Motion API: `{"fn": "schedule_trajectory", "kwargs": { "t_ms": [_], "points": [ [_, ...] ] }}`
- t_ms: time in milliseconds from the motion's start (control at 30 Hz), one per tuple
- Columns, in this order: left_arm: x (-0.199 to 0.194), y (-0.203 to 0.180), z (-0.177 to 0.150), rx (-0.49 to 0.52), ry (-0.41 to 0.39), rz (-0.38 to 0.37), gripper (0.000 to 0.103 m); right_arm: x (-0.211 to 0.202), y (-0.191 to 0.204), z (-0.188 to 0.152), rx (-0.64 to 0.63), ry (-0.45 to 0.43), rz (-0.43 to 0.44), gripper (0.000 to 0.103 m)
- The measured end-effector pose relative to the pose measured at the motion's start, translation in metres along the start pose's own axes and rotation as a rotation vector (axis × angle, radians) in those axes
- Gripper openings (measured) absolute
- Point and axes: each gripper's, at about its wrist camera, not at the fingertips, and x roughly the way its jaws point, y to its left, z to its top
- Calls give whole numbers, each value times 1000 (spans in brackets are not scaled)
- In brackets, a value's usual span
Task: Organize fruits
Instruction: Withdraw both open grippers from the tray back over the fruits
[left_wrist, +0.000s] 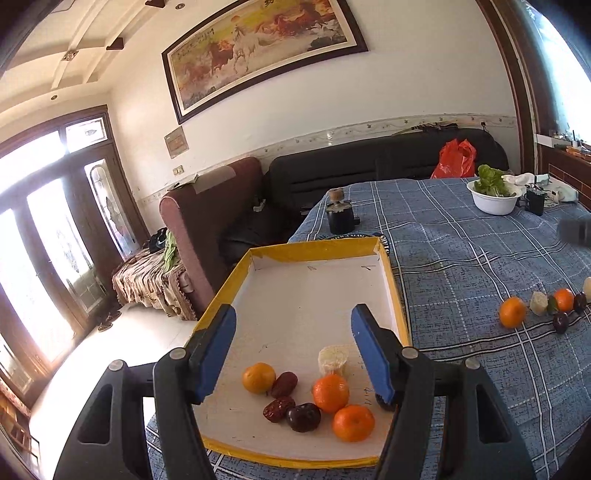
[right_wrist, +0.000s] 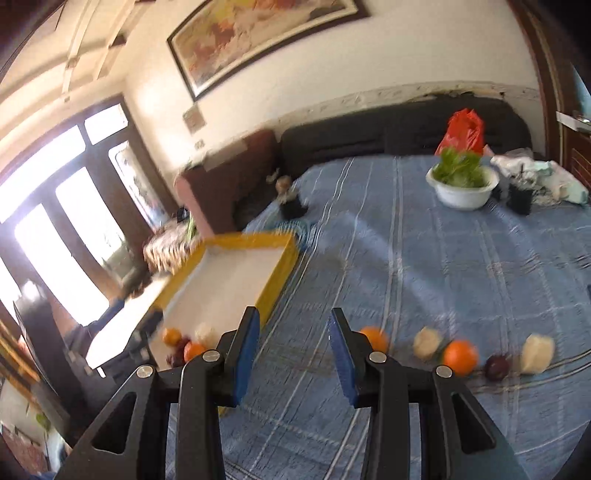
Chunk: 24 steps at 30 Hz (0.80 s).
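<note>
Fruit sorting: both grippers empty
We hold left gripper (left_wrist: 293, 350) wide, right gripper (right_wrist: 293, 356) parted; yellow-rimmed tray (left_wrist: 314, 249) scribbles unreadable, oranges (left_wrist: 331, 392) glossy.

A blue plaid tablecloth (left_wrist: 461, 236) covers the table. At its far end a white bowl of green leafy vegetables (left_wrist: 493, 192) stands near a crumpled white cloth (left_wrist: 543, 184). A red plastic bag (left_wrist: 455, 158) rests on the black sofa (left_wrist: 369, 166) under a framed horse painting (left_wrist: 255, 48)

Home living room, black sofa (left_wrist: 369, 166), framed horse painting (left_wrist: 258, 48), glass doors (left_wrist: 48, 236)
</note>
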Motion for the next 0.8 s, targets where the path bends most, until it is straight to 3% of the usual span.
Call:
{"fn": "schedule_trajectory", "kwargs": {
  "t_ms": [133,233,433,700,800],
  "points": [
    [-4,-10,2,24,-2,-17,65,-33,-13,31,4,-102,-29,42],
    [-6,-20,3,40,10,-61,65,-45,-26,40,2,-128,-64,42],
    [1,-47,5,59,86,-190,65,-9,-80,15,108,-13,-101,42],
    [28,-105,3,11,298,-504,64,22,-142,-19,243,104,-65,40],
    [38,-126,7,4,351,-572,62,22,-144,-20,255,112,-66,40]
  ]
}}
